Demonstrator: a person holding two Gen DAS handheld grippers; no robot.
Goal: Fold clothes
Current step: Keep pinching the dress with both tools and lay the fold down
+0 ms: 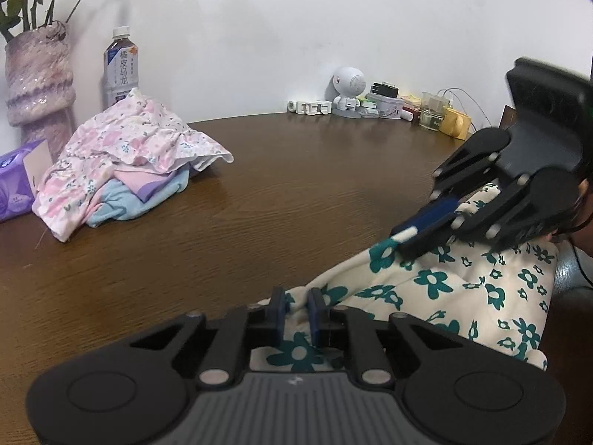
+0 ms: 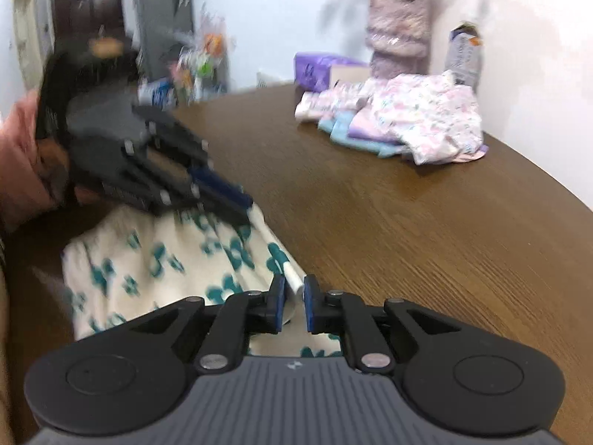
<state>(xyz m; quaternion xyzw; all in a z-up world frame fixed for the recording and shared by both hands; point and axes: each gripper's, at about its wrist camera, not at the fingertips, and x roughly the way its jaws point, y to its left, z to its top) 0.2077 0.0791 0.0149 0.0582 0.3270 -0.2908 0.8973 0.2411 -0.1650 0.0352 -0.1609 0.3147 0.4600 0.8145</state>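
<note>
A cream garment with teal flowers point(image 1: 463, 296) point(image 2: 166, 259) lies at the near edge of the brown table point(image 1: 296, 185). My left gripper point(image 1: 298, 298) has its blue pads pinched on a bunched fold of it. From the right wrist view the left gripper point(image 2: 246, 204) rests on the cloth's far edge. My right gripper point(image 2: 294, 296) has the white hem standing between its pads, near the left pad, with a gap to the right one. Seen from the left wrist, the right gripper point(image 1: 402, 239) sits at the garment's corner.
A pile of pink floral, lilac and blue clothes point(image 1: 129, 159) point(image 2: 407, 122) sits at the table's far side. Behind it stand a vase point(image 1: 37, 81), a bottle point(image 1: 120, 66) and a purple tissue pack point(image 1: 15, 185). Small items and a yellow mug point(image 1: 454, 122) line the wall.
</note>
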